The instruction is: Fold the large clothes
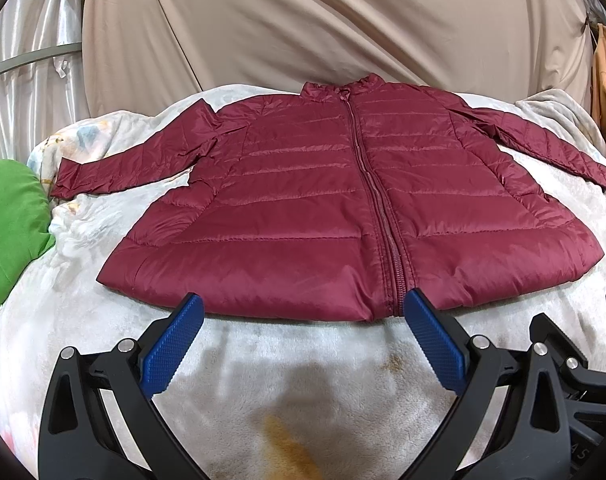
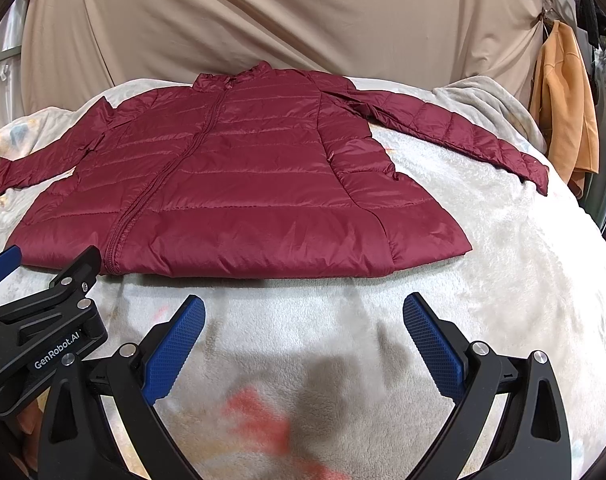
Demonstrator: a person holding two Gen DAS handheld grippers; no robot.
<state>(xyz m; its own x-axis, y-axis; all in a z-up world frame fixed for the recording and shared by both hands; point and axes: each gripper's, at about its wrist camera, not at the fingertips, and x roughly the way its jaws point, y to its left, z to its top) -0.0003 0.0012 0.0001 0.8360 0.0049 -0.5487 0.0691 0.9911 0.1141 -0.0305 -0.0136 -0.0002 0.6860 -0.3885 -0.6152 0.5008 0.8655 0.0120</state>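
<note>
Jacket (image 1: 335, 200) spread flat, unfolded, on bed (image 1: 263, 380); left tongs (image 1: 303, 320) and right tongs (image 2: 303, 320) wide open, empty. Next: grasp a sleeve.

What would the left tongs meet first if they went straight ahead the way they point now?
Probably the near hem of the maroon quilted puffer jacket, just left of its zipper. The open left tongs already point at it above the white fleece blanket; depth is uncertain.

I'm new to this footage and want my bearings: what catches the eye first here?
A dark red puffer jacket lies spread flat, zipped, sleeves out, on a pale fleecy blanket. Near its hem wait the open left gripper and open right gripper, holding nothing. A bright green cushion sits at far left.
</note>
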